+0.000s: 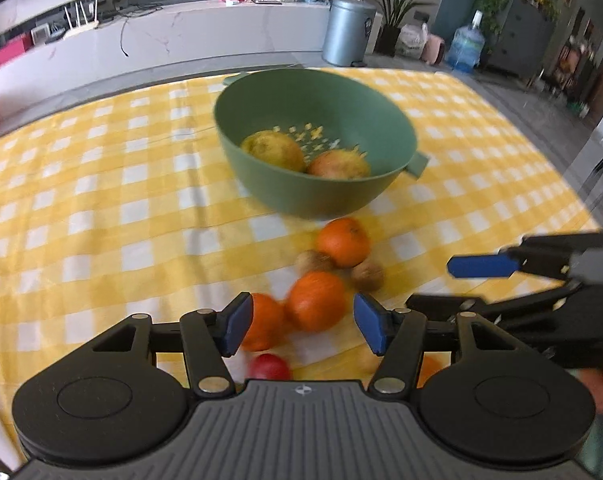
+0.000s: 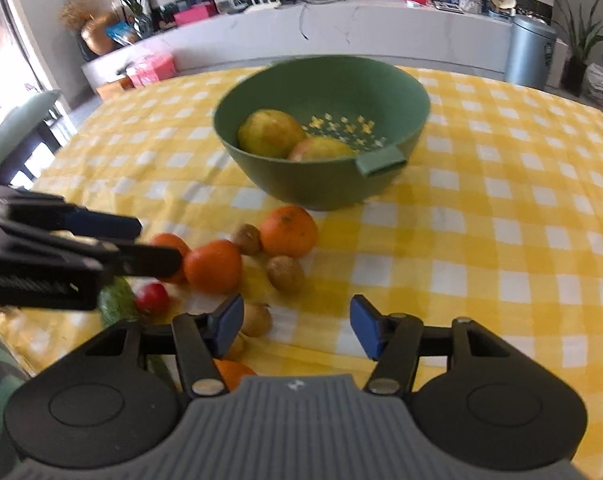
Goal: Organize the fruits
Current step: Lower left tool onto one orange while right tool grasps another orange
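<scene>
A green colander bowl (image 1: 261,92) (image 2: 413,92) stands on the yellow checked tablecloth and holds a yellow pear (image 1: 275,150) (image 2: 269,132) and a reddish apple (image 1: 337,164) (image 2: 321,148). In front of it lie three oranges (image 1: 343,242) (image 1: 315,300) (image 1: 263,322) (image 2: 287,230) (image 2: 212,266), brown kiwis or walnuts (image 1: 367,274) (image 2: 284,274) and a small red fruit (image 1: 270,367) (image 2: 152,298). My left gripper (image 1: 299,322) is open, its fingers on either side of the nearest oranges. My right gripper (image 2: 295,326) is open and empty above the cloth, right of the fruit.
The right gripper shows at the right edge of the left wrist view (image 1: 541,276); the left gripper shows at the left of the right wrist view (image 2: 81,248). A green vegetable (image 2: 115,304) lies near the table's front edge. A white counter (image 1: 205,36) stands beyond the table.
</scene>
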Motion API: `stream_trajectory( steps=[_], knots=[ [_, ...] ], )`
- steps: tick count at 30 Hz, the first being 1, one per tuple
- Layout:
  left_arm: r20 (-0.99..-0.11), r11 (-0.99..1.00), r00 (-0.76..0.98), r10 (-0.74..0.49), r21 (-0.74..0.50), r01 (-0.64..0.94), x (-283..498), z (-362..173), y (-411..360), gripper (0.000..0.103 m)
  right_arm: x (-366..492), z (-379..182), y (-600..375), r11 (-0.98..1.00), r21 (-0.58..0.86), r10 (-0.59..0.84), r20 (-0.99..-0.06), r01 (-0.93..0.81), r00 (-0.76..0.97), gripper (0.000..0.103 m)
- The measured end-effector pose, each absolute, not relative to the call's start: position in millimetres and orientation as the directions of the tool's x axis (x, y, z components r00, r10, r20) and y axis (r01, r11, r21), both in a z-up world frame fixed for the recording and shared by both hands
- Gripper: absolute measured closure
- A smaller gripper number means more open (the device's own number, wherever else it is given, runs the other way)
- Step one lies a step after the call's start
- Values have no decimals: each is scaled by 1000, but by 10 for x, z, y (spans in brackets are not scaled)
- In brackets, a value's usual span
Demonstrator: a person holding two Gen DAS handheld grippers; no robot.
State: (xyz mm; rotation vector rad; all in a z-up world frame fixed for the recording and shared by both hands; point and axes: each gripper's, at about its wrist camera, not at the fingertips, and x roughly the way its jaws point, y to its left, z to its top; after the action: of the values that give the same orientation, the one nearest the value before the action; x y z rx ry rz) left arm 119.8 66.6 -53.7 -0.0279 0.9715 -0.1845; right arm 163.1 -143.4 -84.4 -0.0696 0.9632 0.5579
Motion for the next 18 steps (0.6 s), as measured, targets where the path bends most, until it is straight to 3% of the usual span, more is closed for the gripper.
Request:
stream_trajectory(
  steps=[4,8,18],
  knots=[
    [-835,986,533,-141,-72,148,1196,-603,755,35,1679,-879,-1292,823,212,470,-775,-527,422,51],
    [-850,987,513,-121,-48,154,1199,-705,798,38,1694,-935,-1088,785,177,488,-767,-593,417,64],
    [-849,972,516,-112,14,235,1208,-842,776,38,1846,-1005,-1020,749,315,584,-728,-583,359,64]
  ],
)
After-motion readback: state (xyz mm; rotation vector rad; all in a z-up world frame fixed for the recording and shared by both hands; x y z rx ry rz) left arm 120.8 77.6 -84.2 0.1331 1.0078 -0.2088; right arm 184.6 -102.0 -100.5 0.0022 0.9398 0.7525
